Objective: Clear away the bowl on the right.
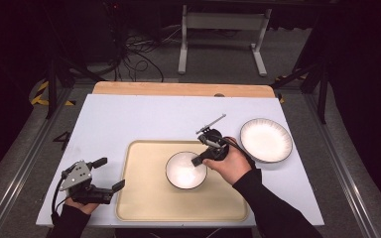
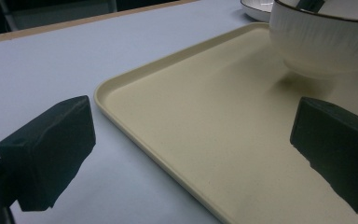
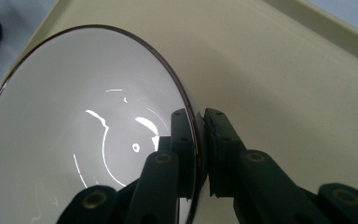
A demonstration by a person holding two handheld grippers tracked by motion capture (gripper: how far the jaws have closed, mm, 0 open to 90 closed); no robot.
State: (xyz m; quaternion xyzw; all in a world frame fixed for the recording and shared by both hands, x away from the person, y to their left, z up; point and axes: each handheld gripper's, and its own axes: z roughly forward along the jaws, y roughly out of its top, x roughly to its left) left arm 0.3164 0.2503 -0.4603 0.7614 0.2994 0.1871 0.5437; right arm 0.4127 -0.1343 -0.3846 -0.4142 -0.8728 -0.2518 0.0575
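Your left gripper [image 1: 110, 174] rests at the near left of the tabletop [image 1: 129, 119], jaws wide apart and holding nothing, one jaw over the edge of the beige tray [image 1: 144, 198]. Your right gripper [image 1: 198, 159] is clamped on the rim of the white bowl [image 1: 183, 171] on the tray, one jaw inside, one outside; whether the bowl's base touches is hidden. Farther right lies a plate [image 1: 266, 140].

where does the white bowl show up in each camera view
High view: bowl sits center, on the tray, right gripper clamped on its rim.
Left gripper view: bowl at top right.
Right gripper view: bowl at left, rim between the jaws.
Shared landmark: the tray.
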